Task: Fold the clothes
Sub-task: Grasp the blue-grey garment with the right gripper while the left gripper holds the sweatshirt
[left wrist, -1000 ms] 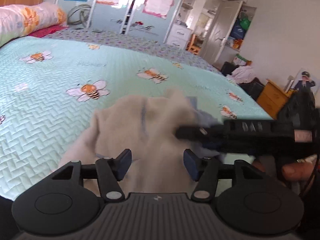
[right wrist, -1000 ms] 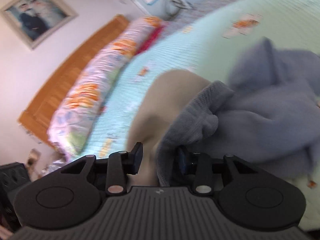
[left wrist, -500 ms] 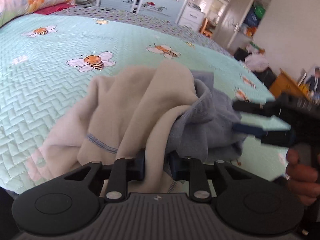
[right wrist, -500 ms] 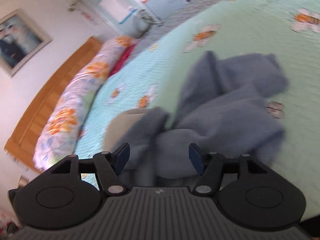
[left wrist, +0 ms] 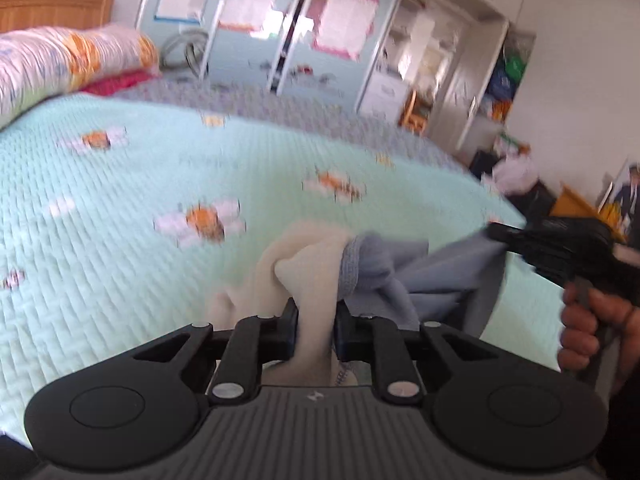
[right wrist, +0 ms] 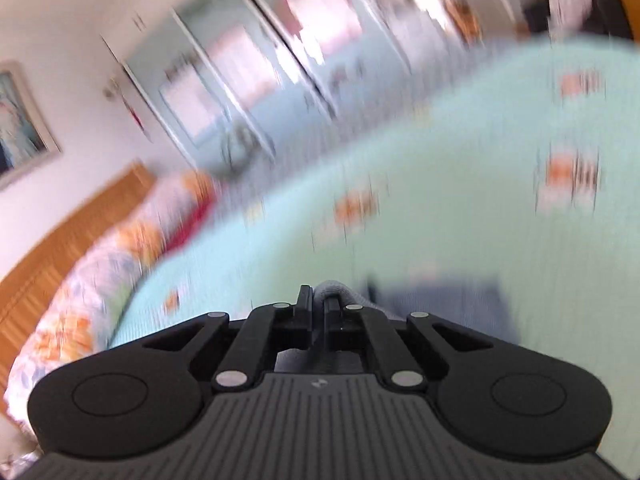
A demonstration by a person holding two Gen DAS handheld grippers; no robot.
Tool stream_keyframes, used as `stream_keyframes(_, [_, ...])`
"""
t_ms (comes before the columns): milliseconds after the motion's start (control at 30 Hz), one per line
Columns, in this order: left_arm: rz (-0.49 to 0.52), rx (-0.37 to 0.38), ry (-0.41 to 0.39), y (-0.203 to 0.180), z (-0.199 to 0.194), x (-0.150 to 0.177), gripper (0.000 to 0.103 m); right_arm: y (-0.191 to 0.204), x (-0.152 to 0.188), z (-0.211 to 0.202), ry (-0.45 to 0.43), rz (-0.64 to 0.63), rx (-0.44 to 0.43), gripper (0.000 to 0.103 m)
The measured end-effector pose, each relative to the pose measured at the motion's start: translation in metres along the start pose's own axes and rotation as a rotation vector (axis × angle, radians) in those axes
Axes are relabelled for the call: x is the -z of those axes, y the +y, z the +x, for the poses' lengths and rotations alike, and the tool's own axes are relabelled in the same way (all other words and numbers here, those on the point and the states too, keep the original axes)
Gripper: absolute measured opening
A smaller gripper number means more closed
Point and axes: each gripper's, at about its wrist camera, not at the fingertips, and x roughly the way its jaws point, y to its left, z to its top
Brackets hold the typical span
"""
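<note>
No writing is legible on the wardrobe posters (left wrist: 340, 24).

Left gripper (left wrist: 314, 326) closing on beige garment (left wrist: 308, 276), bee-print bedspread (left wrist: 120, 208)

The cream garment (left wrist: 308, 280) is bunched into a vertical fold and raised off the bed at the near edge. The grey-blue garment (left wrist: 440, 276) is tangled against its right side and stretched taut toward the right. A grey-blue ribbed edge (right wrist: 334, 288) is seen in the right wrist view.
</note>
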Motion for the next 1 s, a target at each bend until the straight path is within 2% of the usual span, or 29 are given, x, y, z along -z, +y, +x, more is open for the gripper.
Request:
stream_keyframes(33, [0.009,0.010,-0.004,-0.003,0.001,-0.002,0.019,0.005,-0.010,-0.012,-0.073,-0.041,-0.007,0.005])
stream_keyframes(67, [0.020,0.019,-0.005,-0.007,0.002,-0.002,0.019,0.002,-0.005,-0.016,-0.059,-0.056,-0.002,0.010])
stream_keyframes(100, [0.039,0.020,0.007,-0.012,0.004,0.003,0.020,0.000,0.001,-0.020,-0.045,-0.071,0.003,0.028])
stream_keyframes(133, [0.062,0.018,0.023,-0.018,0.007,0.011,0.020,-0.003,0.006,-0.024,-0.031,-0.086,0.007,0.061])
stream_keyframes(167, [0.065,0.015,0.048,-0.019,0.011,0.021,0.020,-0.015,0.020,-0.022,0.035,-0.040,0.004,0.072])
stream_keyframes(200, [0.065,0.011,0.074,-0.020,0.015,0.031,0.020,-0.027,0.034,-0.020,0.101,0.005,0.000,0.073])
stream_keyframes(233, [0.048,0.005,0.103,-0.018,0.019,0.041,0.021,-0.039,0.049,-0.018,0.167,0.051,-0.004,0.073])
stream_keyframes(333, [0.005,-0.025,0.177,-0.010,0.025,0.065,0.025,-0.069,0.082,-0.011,0.334,0.145,0.064,0.073])
stream_keyframes(400, [0.005,-0.032,0.198,-0.009,0.027,0.071,0.041,-0.078,0.093,-0.012,0.389,0.184,0.080,0.073])
stream_keyframes(467, [0.008,-0.034,0.212,-0.010,0.029,0.075,0.052,-0.081,0.095,-0.016,0.368,0.177,0.102,0.073])
stream_keyframes(533, [0.049,-0.027,0.216,-0.020,0.032,0.076,0.063,-0.071,0.094,-0.015,0.361,0.089,0.158,0.073])
stream_keyframes(600, [0.092,-0.020,0.221,-0.030,0.035,0.078,0.071,-0.059,0.092,-0.012,0.366,-0.019,0.210,0.073])
stream_keyframes(633, [0.104,-0.025,0.222,-0.032,0.038,0.078,0.071,-0.054,0.092,-0.017,0.354,-0.044,0.196,0.073])
stream_keyframes(700, [0.125,-0.038,0.223,-0.036,0.043,0.078,0.067,-0.054,0.094,-0.027,0.328,-0.079,0.200,0.073])
stream_keyframes(733, [0.135,-0.045,0.223,-0.038,0.046,0.079,0.051,-0.057,0.094,-0.027,0.325,-0.093,0.231,0.073])
stream_keyframes(800, [0.155,-0.058,0.225,-0.042,0.052,0.079,0.027,-0.071,0.094,-0.023,0.348,-0.073,0.289,0.073])
stream_keyframes(833, [0.141,-0.061,0.215,-0.040,0.052,0.077,0.024,-0.077,0.094,-0.021,0.359,-0.064,0.318,0.075])
stream_keyframes(900, [0.102,-0.062,0.176,-0.035,0.047,0.069,0.020,-0.075,0.096,-0.011,0.330,-0.098,0.298,0.075])
stream_keyframes(967, [0.087,-0.072,0.138,-0.032,0.040,0.059,0.019,-0.073,0.098,-0.001,0.301,-0.133,0.277,0.055])
stream_keyframes(1000, [0.083,-0.078,0.120,-0.031,0.037,0.054,0.017,-0.068,0.097,0.007,0.307,-0.164,0.279,0.027])
